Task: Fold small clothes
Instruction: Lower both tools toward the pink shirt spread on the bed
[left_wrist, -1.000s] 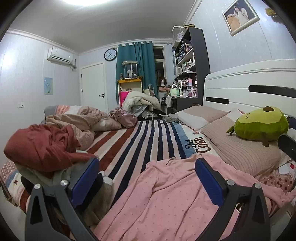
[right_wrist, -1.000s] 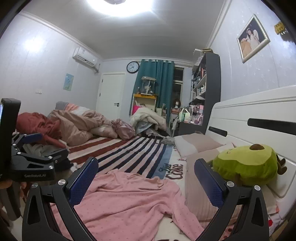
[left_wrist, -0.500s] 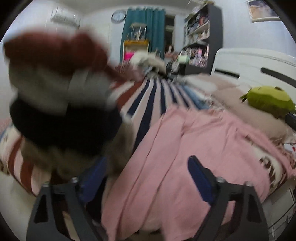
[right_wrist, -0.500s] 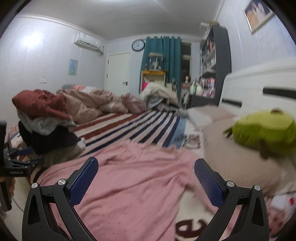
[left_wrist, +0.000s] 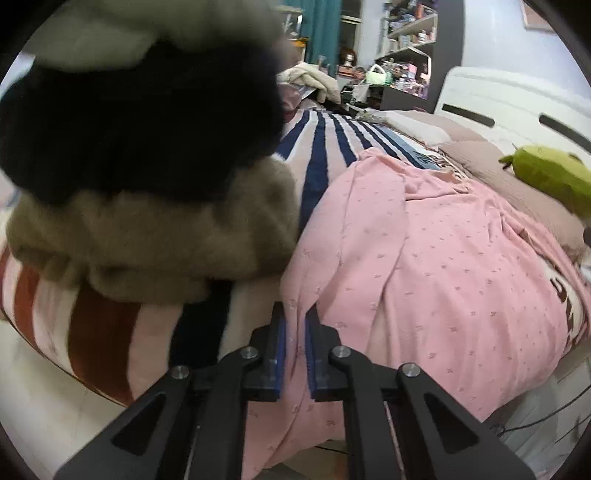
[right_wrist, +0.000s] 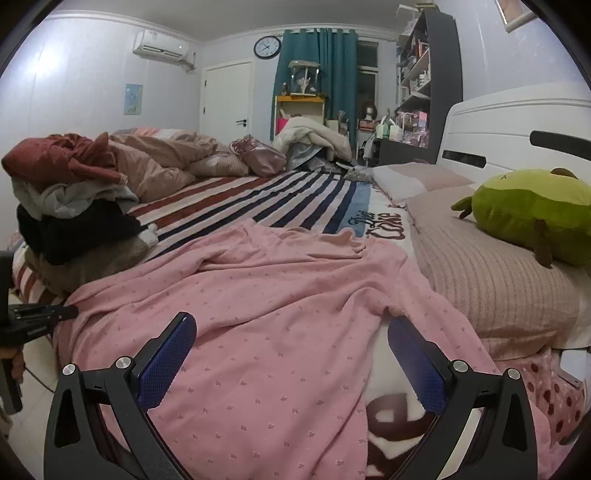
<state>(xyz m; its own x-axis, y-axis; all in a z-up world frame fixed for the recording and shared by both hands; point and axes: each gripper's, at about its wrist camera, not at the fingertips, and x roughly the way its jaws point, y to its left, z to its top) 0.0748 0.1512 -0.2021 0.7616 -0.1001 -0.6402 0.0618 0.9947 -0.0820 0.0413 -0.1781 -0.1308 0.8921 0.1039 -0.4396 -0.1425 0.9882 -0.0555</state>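
Lowered since before, left gripper (left_wrist: 294, 334) jaws pinch the soft, dotted pink garment's (right_wrist: 280, 314) edge; right gripper (right_wrist: 291, 354) jaws released.

Left gripper (left_wrist: 294, 343) fingers nearly closed, pinching; right gripper (right_wrist: 291, 354) fingers spread wide.

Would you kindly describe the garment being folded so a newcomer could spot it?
Start at the striped bed. The pink garment lies spread across its near edge, its hem pinched by the left gripper. Unlike the heaped clothes pile, it lies flat, pink with tiny motifs.
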